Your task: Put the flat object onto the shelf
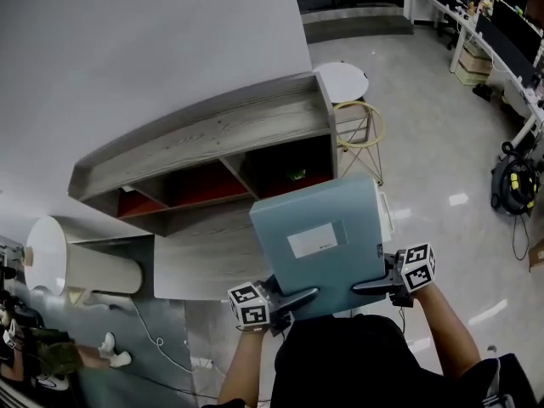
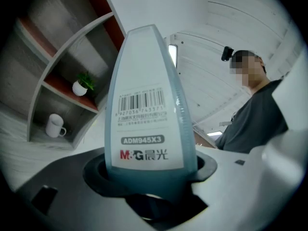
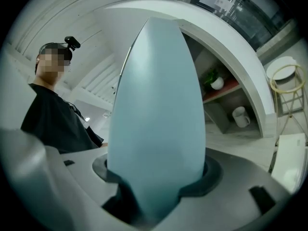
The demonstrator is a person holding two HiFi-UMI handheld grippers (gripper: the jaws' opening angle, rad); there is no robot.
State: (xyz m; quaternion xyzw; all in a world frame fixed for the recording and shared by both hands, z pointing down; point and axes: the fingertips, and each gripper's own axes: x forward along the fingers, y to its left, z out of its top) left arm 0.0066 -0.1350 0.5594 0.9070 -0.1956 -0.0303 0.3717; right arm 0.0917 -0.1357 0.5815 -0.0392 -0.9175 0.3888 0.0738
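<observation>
So, head view: the blue file box (image 1: pixel 319 245) is carried flat, its near corners pinched by the left gripper (image 1: pixel 293 299) and right gripper (image 1: pixel 374 286), with the shelf (image 1: pixel 212 134) just ahead, up-left. Left gripper view: jaws spread wide, clamped on the labelled edge. Right gripper view: likewise on the plain edge, with the shelf beyond.

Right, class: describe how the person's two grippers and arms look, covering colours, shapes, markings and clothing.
The left gripper and right gripper match: each carries a white cube printed with black square markers and has dark, tapering jaws on a pale grey body. No cables show on them. The person wears a dark top, forearms uncovered.
</observation>
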